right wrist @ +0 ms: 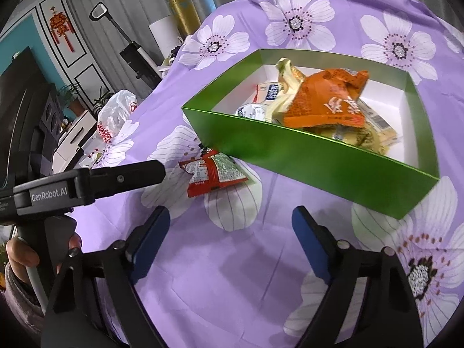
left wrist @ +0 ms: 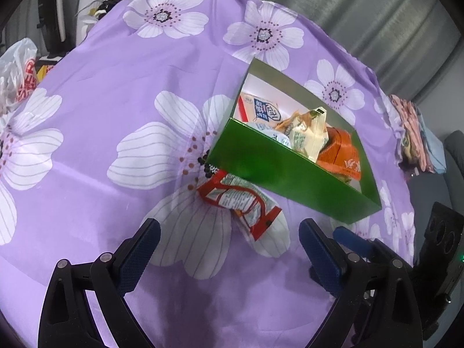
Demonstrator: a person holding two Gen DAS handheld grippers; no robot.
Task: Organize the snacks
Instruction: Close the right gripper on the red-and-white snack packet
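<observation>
Beside the green box (left wrist: 278,171) lies a red packet (left wrist: 240,203), both tongs (left (left wrist: 229,249), right (right wrist: 230,232)) spread, empty.

Grey curtain (left wrist: 377,14) behind, gold drapes (right wrist: 179,3) at the side. Teal wall (right wrist: 17,37) with white panelled cabinet (right wrist: 72,43), red knot ornament (right wrist: 59,27), potted plants (right wrist: 69,95). Even indoor light.

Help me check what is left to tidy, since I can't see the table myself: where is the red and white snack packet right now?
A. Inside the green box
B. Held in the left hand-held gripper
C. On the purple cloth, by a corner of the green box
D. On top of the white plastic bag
C: the red and white snack packet lies on the purple cloth at the green box's near corner, with no hand-held gripper touching it.
</observation>
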